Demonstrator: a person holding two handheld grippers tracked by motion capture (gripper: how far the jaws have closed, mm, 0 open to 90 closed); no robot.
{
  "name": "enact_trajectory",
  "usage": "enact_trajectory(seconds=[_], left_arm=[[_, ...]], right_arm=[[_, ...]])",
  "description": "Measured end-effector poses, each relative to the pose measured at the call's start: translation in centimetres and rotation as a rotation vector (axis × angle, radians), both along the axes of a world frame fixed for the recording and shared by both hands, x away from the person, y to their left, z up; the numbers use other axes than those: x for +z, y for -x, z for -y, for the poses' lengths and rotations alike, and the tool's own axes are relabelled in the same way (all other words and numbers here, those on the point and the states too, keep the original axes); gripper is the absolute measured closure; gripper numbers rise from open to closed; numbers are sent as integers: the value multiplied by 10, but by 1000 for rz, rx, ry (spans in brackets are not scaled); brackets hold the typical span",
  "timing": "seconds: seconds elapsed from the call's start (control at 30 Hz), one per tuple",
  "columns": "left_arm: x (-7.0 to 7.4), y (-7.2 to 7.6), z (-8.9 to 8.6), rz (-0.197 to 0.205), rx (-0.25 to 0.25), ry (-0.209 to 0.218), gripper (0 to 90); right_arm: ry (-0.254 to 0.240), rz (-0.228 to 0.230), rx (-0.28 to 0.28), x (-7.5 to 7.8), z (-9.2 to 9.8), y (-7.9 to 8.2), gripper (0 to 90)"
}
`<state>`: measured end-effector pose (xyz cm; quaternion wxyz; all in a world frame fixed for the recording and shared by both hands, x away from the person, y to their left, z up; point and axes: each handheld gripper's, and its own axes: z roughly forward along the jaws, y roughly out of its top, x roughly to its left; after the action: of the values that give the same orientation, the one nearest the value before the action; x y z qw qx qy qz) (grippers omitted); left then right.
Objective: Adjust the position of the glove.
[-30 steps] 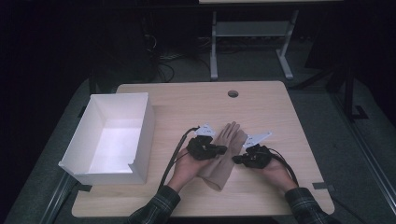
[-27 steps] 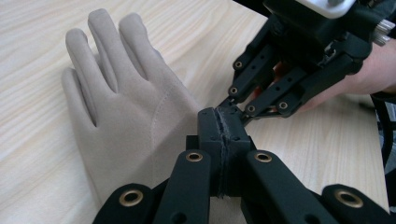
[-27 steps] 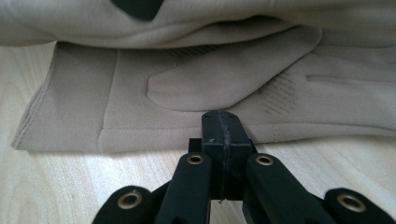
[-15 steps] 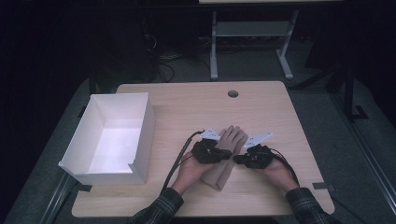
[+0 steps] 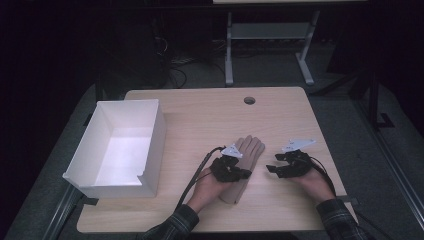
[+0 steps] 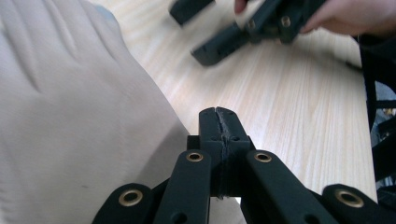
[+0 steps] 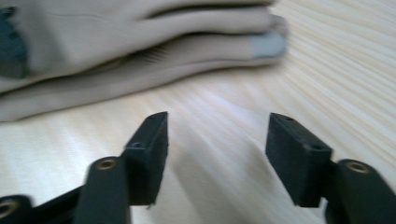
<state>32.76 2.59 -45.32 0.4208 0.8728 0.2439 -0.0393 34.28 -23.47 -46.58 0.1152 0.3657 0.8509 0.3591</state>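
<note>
Beige glove (image 5: 243, 165) lies flat near the middle of the wooden table (image 5: 200, 115), its fingers pointing away from the person and its cuff toward the near edge. Going from left to right in the high view: a white open box (image 5: 120, 147) sits at the table's left side, well apart from the glove. Next comes the left gripper (image 5: 239, 172), held in the person's left hand (image 5: 207, 189), lying over the glove's left side with a black cable trailing back toward the sleeve. In the left gripper view its 2 black jaws are pressed fully together, tip to tip, with nothing showing between them; the glove's fabric (image 6: 84, 121) lies just beside them on the left, and whether the closed tips touch it cannot be told. Bare table (image 6: 289, 107) lies ahead of them.

Right of the glove is the right gripper (image 5: 272, 165), held in the right hand (image 5: 315, 182), near the glove but apart from it. Its jaws have just been opening, and in the right gripper view they stand wide apart with only bare wood (image 7: 215, 154) between them. Beyond them the glove (image 7: 140, 42) lies across the top of that view, a grey patch on 1 fingertip (image 7: 268, 44). A small round hole (image 5: 249, 100) is in the tabletop near the far edge.
</note>
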Motion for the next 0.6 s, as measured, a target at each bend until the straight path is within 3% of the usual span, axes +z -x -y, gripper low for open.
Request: enact_trajectory(seconds=[0.07,0.17,0.37,0.6], left_arm=[[-3,2,2,-3,0,-12,897],[-10,6,2,0,-6,-76,897],[-10,7,-6,4,3,-96,898],[-6,6,-22,33,15,-150,897]], right_arm=[[7,7,-11,-1,1,-1,315],[10,17,-29,-4,3,-3,274],[22,18,-29,-6,0,-3,265],[32,17,-18,-9,-4,-2,255]])
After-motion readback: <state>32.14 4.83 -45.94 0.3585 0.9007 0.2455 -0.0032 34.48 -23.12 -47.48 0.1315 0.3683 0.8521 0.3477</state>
